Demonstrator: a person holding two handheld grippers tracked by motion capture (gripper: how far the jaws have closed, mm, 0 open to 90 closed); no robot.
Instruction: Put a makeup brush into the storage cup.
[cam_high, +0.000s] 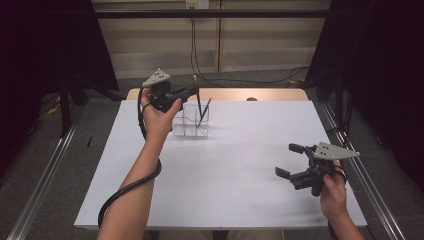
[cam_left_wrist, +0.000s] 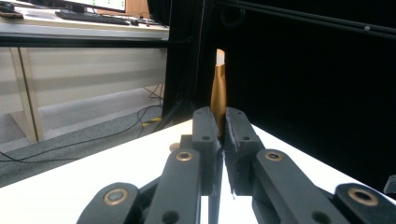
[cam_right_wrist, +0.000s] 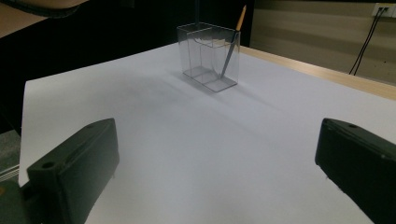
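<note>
Your left hand-held gripper (cam_high: 192, 92) is clamped on the slim gold-and-dark pen (cam_left_wrist: 218, 91) above the clear plastic organizer (cam_high: 191, 121), right hand-held gripper (cam_high: 290, 160) gaping empty, so next lower it straight into a compartment.

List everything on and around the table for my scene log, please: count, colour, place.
table: one, white top with a wood edge at the far side.
holder: one, clear plastic with compartments, far-centre of the table.
pen in holder: one, dark with a tan top, leaning in the holder.
held pen: one, gold-brown, pinched upright in the left gripper above the holder.
wall cables: a few, black, running from a wall socket to the floor behind the table.
left gripper: one, black, shut on the held pen.
right gripper: one, black, jaws wide apart, near the table's right edge.
</note>
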